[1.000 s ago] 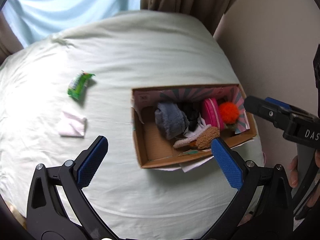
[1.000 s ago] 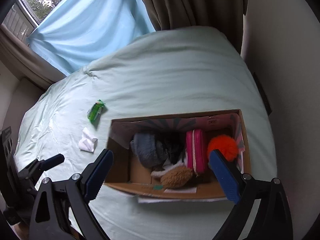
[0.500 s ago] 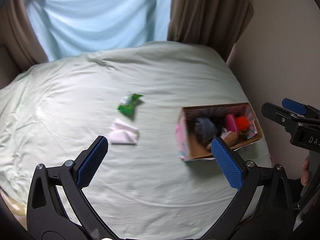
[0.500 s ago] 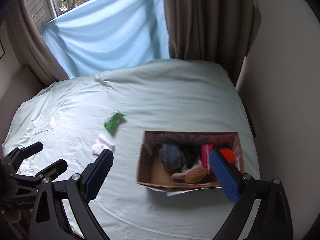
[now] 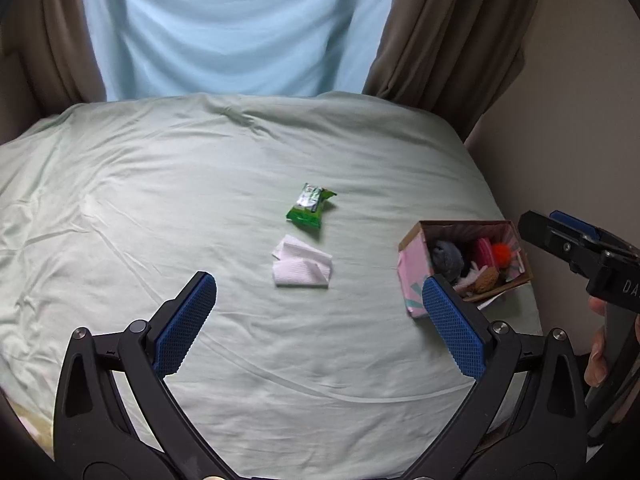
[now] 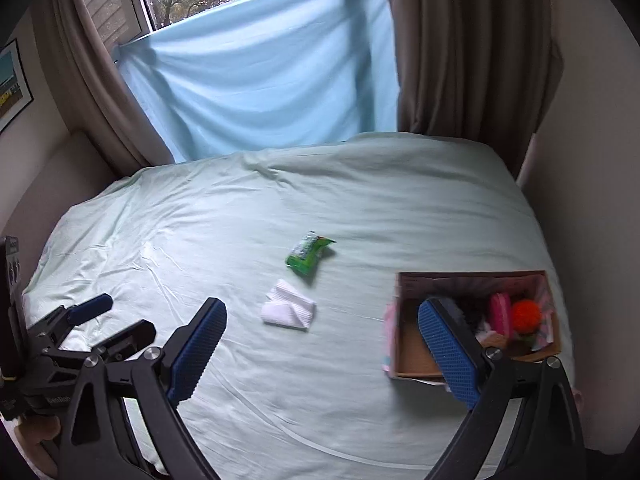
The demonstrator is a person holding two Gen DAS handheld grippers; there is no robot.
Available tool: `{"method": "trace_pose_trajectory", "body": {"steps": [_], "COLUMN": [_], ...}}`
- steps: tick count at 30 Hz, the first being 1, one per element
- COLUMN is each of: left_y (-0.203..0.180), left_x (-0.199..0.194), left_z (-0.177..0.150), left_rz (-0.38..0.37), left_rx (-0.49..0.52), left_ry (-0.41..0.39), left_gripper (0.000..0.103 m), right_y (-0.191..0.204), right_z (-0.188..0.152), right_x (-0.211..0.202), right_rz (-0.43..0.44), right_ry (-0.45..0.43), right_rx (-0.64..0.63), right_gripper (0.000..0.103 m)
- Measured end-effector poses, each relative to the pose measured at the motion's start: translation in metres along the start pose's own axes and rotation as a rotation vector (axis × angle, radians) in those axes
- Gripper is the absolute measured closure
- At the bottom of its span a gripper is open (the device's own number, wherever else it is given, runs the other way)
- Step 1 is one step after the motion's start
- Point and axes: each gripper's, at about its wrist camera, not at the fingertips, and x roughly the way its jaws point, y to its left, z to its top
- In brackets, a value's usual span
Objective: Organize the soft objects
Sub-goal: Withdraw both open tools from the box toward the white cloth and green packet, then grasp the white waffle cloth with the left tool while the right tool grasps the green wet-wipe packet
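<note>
A folded white cloth (image 5: pixel 303 266) (image 6: pixel 289 307) and a green wipes packet (image 5: pixel 310 205) (image 6: pixel 306 253) lie on the pale green bed sheet (image 5: pixel 160 200) (image 6: pixel 200 220). A cardboard box (image 5: pixel 414 272) (image 6: pixel 404 344) at the bed's right side holds a grey soft item (image 5: pixel 446 257), a pink pouch (image 6: pixel 501 314), an orange pom-pom (image 5: pixel 502 254) (image 6: pixel 526 314) and a brown plush (image 5: pixel 486 280). My left gripper (image 5: pixel 320 320) is open and empty, short of the cloth. My right gripper (image 6: pixel 320 344) is open and empty, between cloth and box.
The wall (image 5: pixel 580 140) runs close along the bed's right edge, just behind the box. Brown curtains (image 6: pixel 460 60) and a blue sheet (image 6: pixel 260 80) hang over the window at the far end. The right gripper shows at the left wrist view's right edge (image 5: pixel 576 248).
Both grippers have pulled back and up from the box. The left one has swung left, so cloth and packet now sit at centre. Both stay open.
</note>
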Motion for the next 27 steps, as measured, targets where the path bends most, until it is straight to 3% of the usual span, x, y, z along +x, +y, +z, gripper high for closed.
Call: {"method": "trace_pose_trajectory", "body": {"steps": [6,13,20,27], "left_y": [0.029,0.044,0.032,0.013], "left_x": [0.038,0.105,0.180,0.271], "left_z": [0.009,0.017,0.020,0.004], "left_rz": [-0.015,-0.020,-0.026,0.006], "left_rx": [0.029,0.002,-0.023,0.036], "left_ry": [0.052,0.137,0.218,0.284], "left_gripper": [0.000,0.000,0.000,0.002], "right_y": [0.023,0.012,-0.003,-0.017], "right_z": [0.019,0.055,0.078,0.086], "right_x": [0.048,0.127,0.209,0.316], "right_rz": [0.013,0.057,0.103,0.199], "right_ry": [0.062,0.212,0.321,0.461], "right_rx": [0.035,0.070,0.063,-0.008], "right_gripper": [0.007,0.007,0.007,0.007]}}
